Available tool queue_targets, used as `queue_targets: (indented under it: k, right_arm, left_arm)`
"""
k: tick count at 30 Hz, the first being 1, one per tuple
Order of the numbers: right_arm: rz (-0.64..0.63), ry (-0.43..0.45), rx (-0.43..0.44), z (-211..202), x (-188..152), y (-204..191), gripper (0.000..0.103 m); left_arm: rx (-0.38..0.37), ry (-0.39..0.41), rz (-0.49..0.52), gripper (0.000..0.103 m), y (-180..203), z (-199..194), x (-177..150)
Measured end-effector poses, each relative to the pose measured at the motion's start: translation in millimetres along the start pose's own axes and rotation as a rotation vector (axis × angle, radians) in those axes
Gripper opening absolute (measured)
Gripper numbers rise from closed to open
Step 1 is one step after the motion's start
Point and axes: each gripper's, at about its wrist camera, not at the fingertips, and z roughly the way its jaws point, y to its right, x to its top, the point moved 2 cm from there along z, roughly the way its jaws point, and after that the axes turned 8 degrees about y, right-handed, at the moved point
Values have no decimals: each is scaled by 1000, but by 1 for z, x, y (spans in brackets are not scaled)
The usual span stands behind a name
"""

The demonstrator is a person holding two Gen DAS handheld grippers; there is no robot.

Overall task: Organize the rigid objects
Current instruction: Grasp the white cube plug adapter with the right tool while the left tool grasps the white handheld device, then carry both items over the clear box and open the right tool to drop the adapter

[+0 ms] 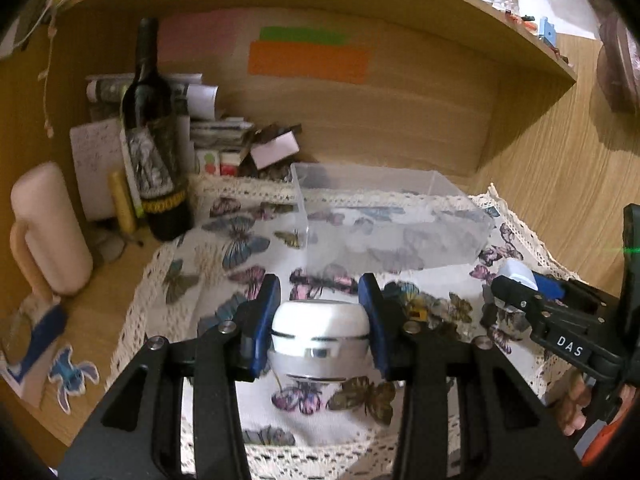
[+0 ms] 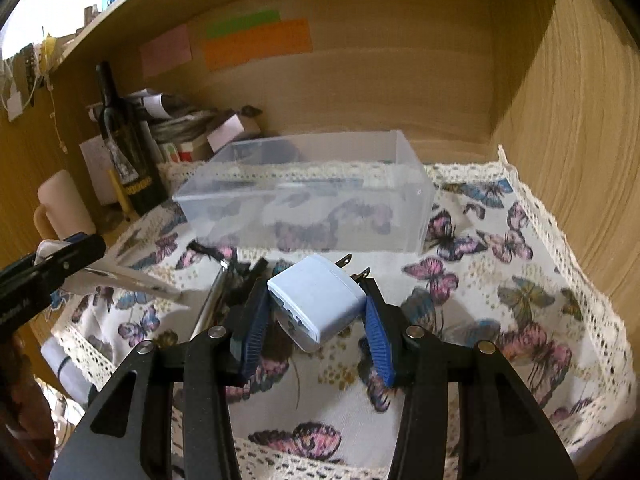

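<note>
The left tongs (image 1: 320, 322) were pinching a small round white jar with a silver metal band (image 1: 320, 336), one blue pad on each side of it, and held it above the white cloth with printed butterflies and a lace border (image 1: 208, 276) that covered the wooden bench (image 1: 92, 320). The right tongs (image 2: 316, 312) were pinching a pale blue plastic plug adapter with two metal prongs (image 2: 316, 300); it sat tilted between the blue pads, with the prongs pointing away toward the clear rectangular plastic box (image 2: 304, 196). This box stood on the cloth just behind both held things, and through its walls only the butterfly print was seen. On the left side of the bench, off the cloth, stood a dark glass wine bottle (image 1: 152, 136) and a tall cream-coloured mug with a handle (image 1: 48, 228), near a pile of papers (image 1: 208, 120).
</note>
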Motion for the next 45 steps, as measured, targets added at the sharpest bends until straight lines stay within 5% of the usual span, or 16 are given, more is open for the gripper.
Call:
queue_targets:
  k: [29, 45]
  right_arm:
    - [-73, 148, -34, 18, 101, 17, 42]
    - [-87, 16, -65, 96, 105, 23, 42]
  left_arm:
    - [-41, 112, 69, 40, 20, 49, 147]
    - [-28, -7, 102, 40, 22, 146, 139]
